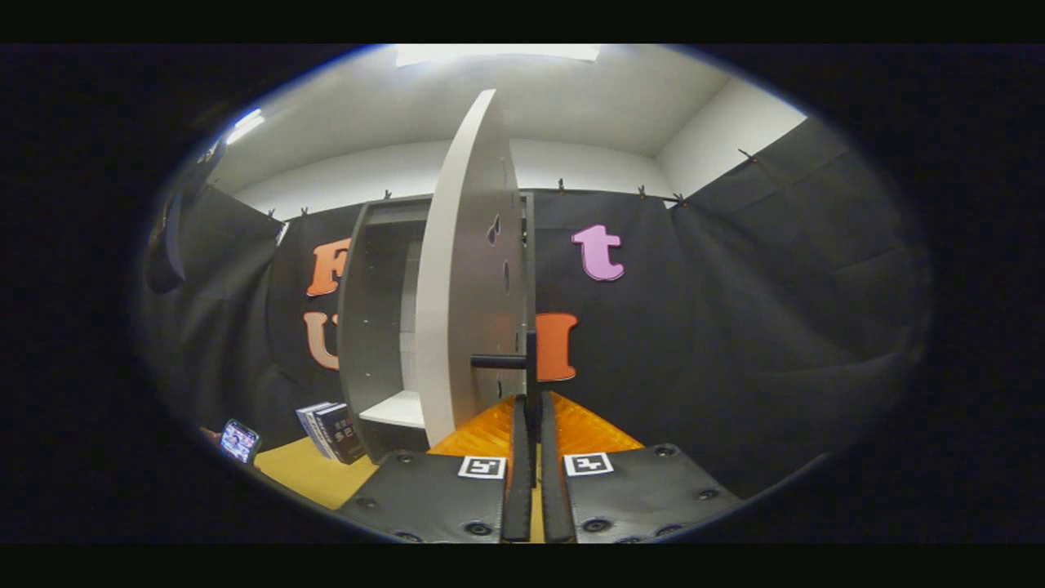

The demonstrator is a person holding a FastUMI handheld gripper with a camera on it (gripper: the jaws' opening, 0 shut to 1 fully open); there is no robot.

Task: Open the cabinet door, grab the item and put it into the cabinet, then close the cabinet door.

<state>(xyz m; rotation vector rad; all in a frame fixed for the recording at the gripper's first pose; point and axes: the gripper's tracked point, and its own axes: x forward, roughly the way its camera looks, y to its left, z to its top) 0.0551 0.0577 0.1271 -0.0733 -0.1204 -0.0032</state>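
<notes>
The grey cabinet stands on the yellow table with its white door swung out towards me, nearly edge-on. A dark bar handle is fixed near the door's free edge. My gripper is shut on the lower part of that handle, with both fingers pressed against it. Left of the door the cabinet's inside shows, with a white shelf low down. A dark boxed item stands upright on the table just left of the cabinet's base.
The yellow table runs left below the cabinet. A phone with a lit screen sits at the table's far left. Black cloth walls close the booth behind and to the right.
</notes>
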